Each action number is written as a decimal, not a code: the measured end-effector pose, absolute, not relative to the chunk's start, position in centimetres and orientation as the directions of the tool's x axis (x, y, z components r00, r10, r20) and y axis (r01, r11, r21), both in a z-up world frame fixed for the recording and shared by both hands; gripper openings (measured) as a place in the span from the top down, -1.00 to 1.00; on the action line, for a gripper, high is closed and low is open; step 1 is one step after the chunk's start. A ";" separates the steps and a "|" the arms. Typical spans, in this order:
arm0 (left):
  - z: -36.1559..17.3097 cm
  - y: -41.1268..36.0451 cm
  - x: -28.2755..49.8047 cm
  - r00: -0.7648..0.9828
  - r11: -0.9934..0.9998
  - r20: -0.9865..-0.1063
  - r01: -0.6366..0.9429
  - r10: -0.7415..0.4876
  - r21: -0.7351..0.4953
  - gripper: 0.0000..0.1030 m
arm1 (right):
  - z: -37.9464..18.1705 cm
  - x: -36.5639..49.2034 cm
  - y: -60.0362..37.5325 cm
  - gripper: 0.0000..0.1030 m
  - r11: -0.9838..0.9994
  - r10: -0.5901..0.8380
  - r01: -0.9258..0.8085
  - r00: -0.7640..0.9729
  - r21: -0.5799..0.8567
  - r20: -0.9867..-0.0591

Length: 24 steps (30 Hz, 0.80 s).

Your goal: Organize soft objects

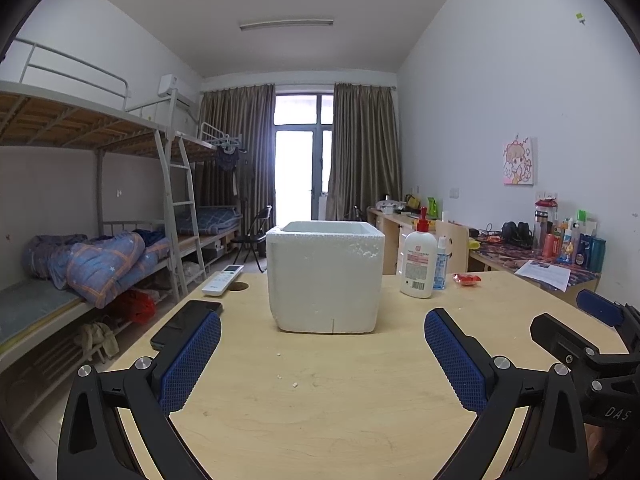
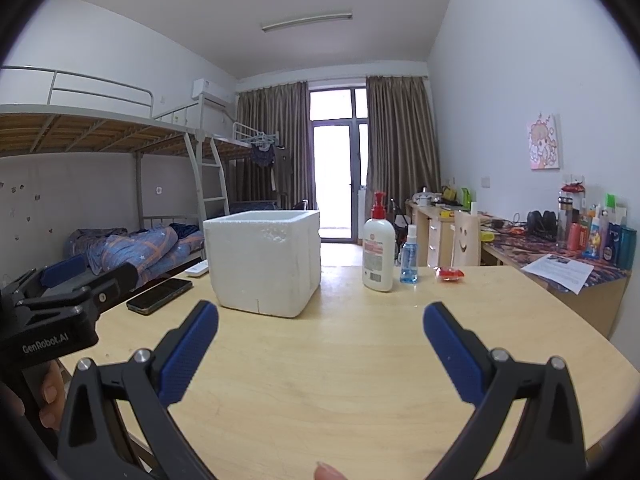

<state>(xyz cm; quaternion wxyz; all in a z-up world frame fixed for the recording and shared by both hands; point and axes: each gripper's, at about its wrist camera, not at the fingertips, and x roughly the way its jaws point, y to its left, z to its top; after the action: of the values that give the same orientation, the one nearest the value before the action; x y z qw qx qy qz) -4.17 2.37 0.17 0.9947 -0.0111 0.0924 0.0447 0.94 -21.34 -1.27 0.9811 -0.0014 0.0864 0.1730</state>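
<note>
Foam box [image 1: 325, 276] ahead of both spread grippers [image 1: 322, 356] [image 2: 320, 344].

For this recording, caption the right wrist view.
Open right gripper above wooden table, facing white foam box and red-capped lotion bottle.

Foam box [image 1: 325, 278] mid-table [image 1: 328, 392] — phone [image 1: 185, 322] left, lotion bottle [image 1: 418, 258] right, remote [image 1: 222, 279] behind phone

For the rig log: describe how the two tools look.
Both match. The left tool and right tool each have black angular plastic arms with silver rivets and blue, cross-hatched pads. White lettering marks the bodies: "GenRobot.AI" on the left, "DAS" on the right.
</note>
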 end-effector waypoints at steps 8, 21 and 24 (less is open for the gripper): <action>0.2 2.4 -4.2 0.979 0.996 -0.185 -0.091 0.087 -0.011 -0.98 | -1.3 0.9 -21.4 -1.00 0.940 0.339 -0.339 0.926 0.027 -0.170; 0.2 2.3 -4.1 0.979 0.996 -0.185 -0.090 0.087 -0.007 -0.98 | -1.5 1.0 -21.5 -1.00 0.939 0.342 -0.343 0.924 0.025 -0.173; 0.2 2.2 -4.1 0.979 0.996 -0.183 -0.091 0.088 -0.006 -0.98 | -1.5 1.0 -21.5 -1.00 0.939 0.343 -0.343 0.924 0.027 -0.172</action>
<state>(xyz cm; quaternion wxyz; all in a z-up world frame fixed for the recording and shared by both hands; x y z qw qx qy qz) -4.07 2.21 0.21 0.9947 -0.0074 0.0919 0.0451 0.97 -21.53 -1.47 0.9807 -0.0018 0.0874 0.1748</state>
